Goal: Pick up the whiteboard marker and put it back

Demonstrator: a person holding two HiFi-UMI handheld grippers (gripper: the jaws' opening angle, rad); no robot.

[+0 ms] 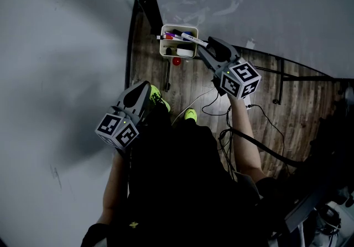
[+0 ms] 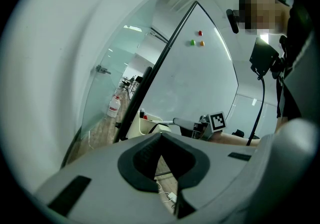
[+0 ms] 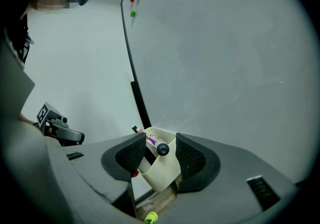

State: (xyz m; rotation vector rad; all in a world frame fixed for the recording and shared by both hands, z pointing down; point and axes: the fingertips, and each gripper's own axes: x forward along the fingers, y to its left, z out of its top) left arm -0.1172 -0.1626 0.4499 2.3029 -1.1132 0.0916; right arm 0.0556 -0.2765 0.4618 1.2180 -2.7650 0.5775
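Pointing at the cream pen holder (image 1: 166, 48) just beside the dark frame of the whiteboard (image 1: 249, 3), the right gripper (image 1: 209, 46) has its fingers (image 3: 192, 158) spread. The dark end of the whiteboard marker (image 3: 162, 149) sits between them with a gap on either side, so neither pad presses it. The marker lies slanted across the holder's top, beside other pens (image 1: 172, 35). The left gripper (image 1: 145, 87) hangs nearer the person, well apart from the holder, its fingers (image 2: 145, 155) pressed together at the tips with nothing between them.
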